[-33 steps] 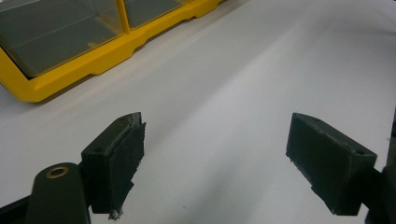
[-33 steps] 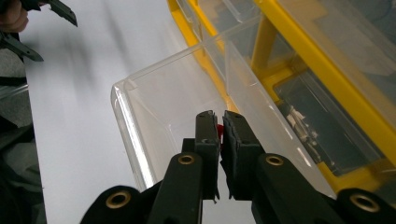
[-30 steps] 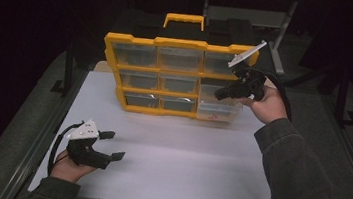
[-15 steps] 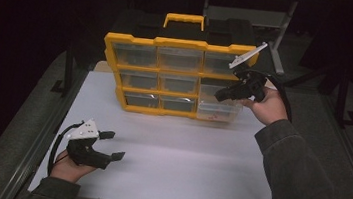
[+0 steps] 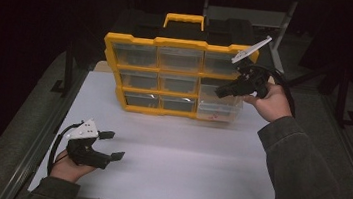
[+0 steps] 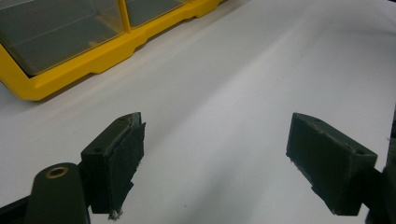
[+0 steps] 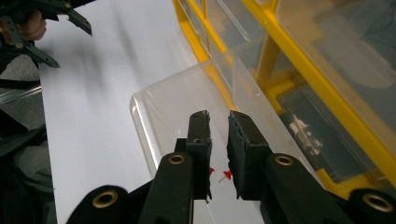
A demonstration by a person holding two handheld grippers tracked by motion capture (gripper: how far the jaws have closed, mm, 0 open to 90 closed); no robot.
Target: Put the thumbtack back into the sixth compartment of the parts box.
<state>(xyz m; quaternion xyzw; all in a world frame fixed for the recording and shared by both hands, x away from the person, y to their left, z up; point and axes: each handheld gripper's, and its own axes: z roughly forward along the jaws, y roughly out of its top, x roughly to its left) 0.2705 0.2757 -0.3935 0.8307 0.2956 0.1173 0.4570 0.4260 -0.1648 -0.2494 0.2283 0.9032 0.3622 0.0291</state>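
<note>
A yellow organizer [image 5: 167, 73] with clear drawers stands upright at the back of the white table [image 5: 183, 155]. Its bottom right drawer [image 5: 219, 107] is pulled out, and small red push pins [image 7: 227, 175] lie on the drawer floor [image 7: 163, 107]. My right gripper [image 5: 218, 90] hangs over this drawer and points down into it. Its jaws [image 7: 218, 116] have just been opening a little and stand a narrow gap apart with nothing between them. My left gripper [image 5: 115, 146] rests at the table's front left, wide open and empty [image 6: 217, 126].
A black case with a yellow handle [image 5: 185, 19] stands behind the organizer. Dark metal frame legs [image 5: 70, 67] flank the table's left and right sides. The organizer's yellow base [image 6: 70, 74] lies ahead of the left gripper.
The right gripper has shifted only slightly over the pulled-out drawer. The left gripper has kept still.
</note>
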